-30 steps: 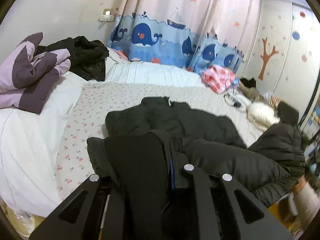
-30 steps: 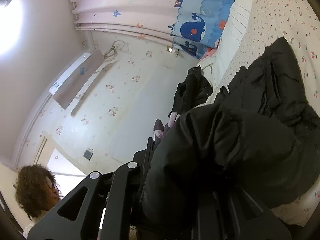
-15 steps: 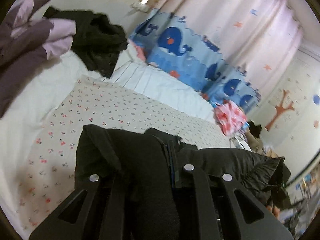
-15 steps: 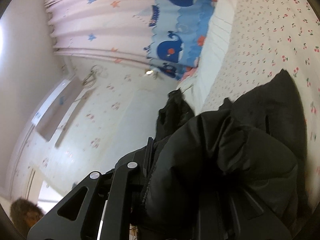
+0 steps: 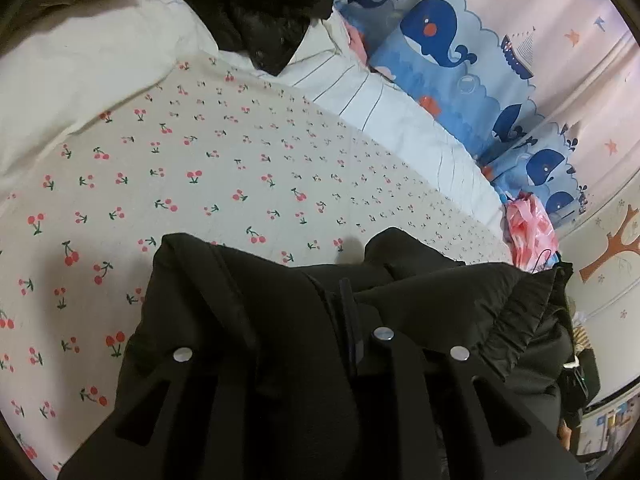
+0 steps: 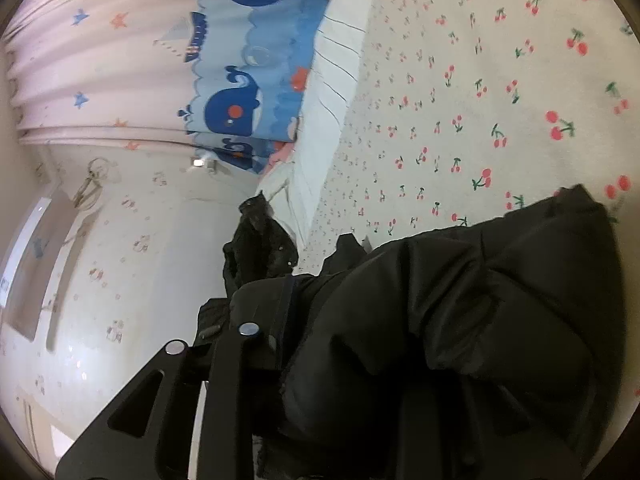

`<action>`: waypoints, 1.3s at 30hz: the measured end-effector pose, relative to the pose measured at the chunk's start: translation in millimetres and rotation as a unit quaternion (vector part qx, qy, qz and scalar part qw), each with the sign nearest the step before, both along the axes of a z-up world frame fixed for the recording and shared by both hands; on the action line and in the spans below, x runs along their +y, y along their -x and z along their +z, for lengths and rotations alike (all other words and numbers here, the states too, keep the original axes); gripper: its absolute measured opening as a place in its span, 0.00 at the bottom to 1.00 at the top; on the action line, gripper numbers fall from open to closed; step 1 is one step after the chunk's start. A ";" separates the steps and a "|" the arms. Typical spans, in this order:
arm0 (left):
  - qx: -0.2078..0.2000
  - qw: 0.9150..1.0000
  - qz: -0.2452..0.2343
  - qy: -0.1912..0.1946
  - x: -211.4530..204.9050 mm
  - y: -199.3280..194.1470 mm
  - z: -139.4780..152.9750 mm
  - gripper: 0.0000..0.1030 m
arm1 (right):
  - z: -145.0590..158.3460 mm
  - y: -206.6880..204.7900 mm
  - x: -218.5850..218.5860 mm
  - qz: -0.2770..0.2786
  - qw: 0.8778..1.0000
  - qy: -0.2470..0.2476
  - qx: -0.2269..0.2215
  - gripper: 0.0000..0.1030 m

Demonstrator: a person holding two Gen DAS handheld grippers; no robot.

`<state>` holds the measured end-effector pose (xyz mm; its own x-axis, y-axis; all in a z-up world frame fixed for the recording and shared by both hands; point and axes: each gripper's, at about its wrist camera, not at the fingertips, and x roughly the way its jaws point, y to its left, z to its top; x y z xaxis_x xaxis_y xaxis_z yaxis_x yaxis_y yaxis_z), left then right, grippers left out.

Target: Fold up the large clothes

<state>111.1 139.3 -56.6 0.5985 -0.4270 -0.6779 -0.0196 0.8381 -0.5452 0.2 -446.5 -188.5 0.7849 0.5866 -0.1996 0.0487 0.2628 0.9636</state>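
Garment: a black padded jacket, thick and puffy, with a matte surface and soft stitched quilting.
Shape of garment: it is bunched in heavy folds; a gathered, ruffled hem or cuff shows at its right side in the left wrist view.
Place of garment: it lies on the cherry-print bed sheet, at the near part of the bed, and it drapes over both grippers.
Left gripper: its jaws are narrow and are opening a little; a fold of the jacket is between them, and the pads still seem to press on the cloth.
Right gripper: its jaws are opening; the jacket covers one finger fully, so whether the pads still press on the cloth I cannot tell.
Background: another dark garment lies on the white bedding, well apart from the jacket; a whale curtain hangs behind the bed.
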 end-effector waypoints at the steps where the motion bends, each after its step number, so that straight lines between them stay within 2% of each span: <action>1: 0.001 1.000 -0.001 0.017 5.1 -1.2 2.7 0.20 | 4.9 0.4 -1.5 -0.003 1.000 -0.011 -0.011 0.56; 2: -0.008 0.999 0.002 0.041 11.4 -0.1 8.0 0.22 | 12.6 2.8 -2.1 -0.008 0.999 -0.016 -0.033 0.67; 3: -0.025 0.998 0.005 0.062 16.3 2.1 13.8 0.26 | 21.3 5.7 -2.2 -0.010 0.999 -0.011 -0.048 0.83; 4: -0.047 0.995 0.006 0.084 21.2 5.8 21.3 0.28 | 33.4 9.4 -0.3 -0.013 0.998 0.003 -0.064 0.92; 6: -0.078 0.987 0.010 0.143 30.6 14.7 34.8 0.44 | 54.7 16.1 7.3 -0.011 0.996 0.047 -0.076 0.93; 7: -0.090 0.982 0.017 0.165 34.7 19.0 39.8 0.49 | 66.9 17.8 15.2 -0.002 0.993 0.086 -0.078 0.93; 8: -0.099 0.978 0.022 0.185 38.0 21.7 42.1 0.63 | 77.8 19.9 24.8 0.007 0.988 0.129 -0.081 0.93; 9: -0.106 0.965 0.026 0.238 44.8 24.5 41.9 0.79 | 86.3 20.9 35.4 0.014 0.981 0.175 -0.080 0.93; 11: -0.082 0.938 0.035 0.334 55.8 20.6 28.1 0.93 | 93.0 20.6 47.8 0.029 0.975 0.206 -0.081 0.93; 12: -0.063 0.937 0.056 0.339 61.2 19.6 23.4 0.93 | 91.6 17.9 52.0 0.035 0.974 0.212 -0.072 0.93; 13: -0.059 0.943 0.071 0.321 64.0 20.3 24.0 0.93 | 89.2 13.3 57.2 0.031 0.970 0.234 -0.050 0.93; 14: -0.070 0.952 0.084 0.287 65.0 23.9 28.8 0.93 | 87.4 7.5 64.0 0.033 0.964 0.260 -0.037 0.93; 15: -0.098 0.962 0.096 0.236 62.0 30.7 41.4 0.93 | 86.1 2.5 70.7 0.036 0.959 0.280 -0.030 0.93; 16: -0.130 0.970 0.088 0.186 53.1 36.9 57.5 0.93 | 82.1 -5.0 79.8 0.037 0.948 0.317 -0.015 0.93; 17: -0.155 0.973 0.074 0.154 44.3 40.6 68.2 0.93 | 76.5 -12.8 87.1 0.039 0.939 0.343 -0.001 0.93; 19: -0.223 0.973 0.015 0.059 5.4 51.1 91.1 0.93 | 54.5 -26.6 97.5 0.053 0.927 0.370 0.033 0.93; 20: -0.227 0.974 -0.015 0.024 -13.8 49.1 90.8 0.93 | 41.2 -35.8 104.5 0.062 0.917 0.390 0.058 0.93; 21: -0.212 0.977 -0.035 0.001 -26.8 42.0 85.6 0.93 | 35.3 -39.6 109.0 0.066 0.911 0.402 0.066 0.93; 22: -0.178 0.982 -0.054 -0.021 -41.3 31.9 73.4 0.93 | 33.2 -43.4 113.4 0.064 0.906 0.413 0.074 0.93; 24: -0.087 0.992 -0.068 -0.058 -56.7 8.4 39.3 0.93 | 40.3 -41.9 116.3 0.049 0.907 0.411 0.078 0.93; 25: -0.051 0.994 -0.065 -0.064 -58.2 -0.2 24.2 0.93 | 46.6 -41.2 119.4 0.041 0.907 0.413 0.070 0.93; 26: -0.041 0.995 -0.065 -0.060 -57.5 -4.3 18.7 0.93 | 56.2 -41.9 124.7 0.035 0.904 0.423 0.057 0.93; 29: -0.044 0.995 -0.063 -0.068 -58.0 -4.2 20.8 0.93 | 76.8 -57.1 142.2 0.034 0.884 0.466 0.030 0.93; 30: -0.043 0.994 -0.063 -0.074 -59.8 -6.2 19.7 0.93 | 77.1 -65.8 144.4 0.038 0.880 0.472 0.033 0.93; 33: -0.038 0.992 -0.069 -0.103 -66.0 -9.4 10.9 0.93 | 37.1 -105.3 143.6 0.064 0.864 0.489 0.097 0.93; 35: -0.031 0.992 -0.072 -0.098 -61.8 -13.7 3.1 0.93 | 12.0 -115.2 130.8 0.064 0.884 0.448 0.114 0.93; 36: -0.028 0.992 -0.071 -0.098 -60.4 -13.0 0.8 0.93 | 9.6 -115.8 128.8 0.061 0.887 0.442 0.118 0.93; 38: -0.025 0.992 -0.064 -0.103 -56.1 -10.4 -1.8 0.93 | 12.5 -119.7 134.1 0.069 0.876 0.457 0.136 0.93; 39: -0.039 0.991 -0.049 -0.117 -55.9 -5.9 5.9 0.93 | 16.7 -120.2 136.2 0.069 0.872 0.465 0.140 0.93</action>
<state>117.0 83.4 -50.7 0.6158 -0.3222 -0.7190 0.1023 0.9375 -0.3326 120.4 -310.3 -171.8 0.5640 0.1551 -0.8111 0.1533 0.9455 0.2874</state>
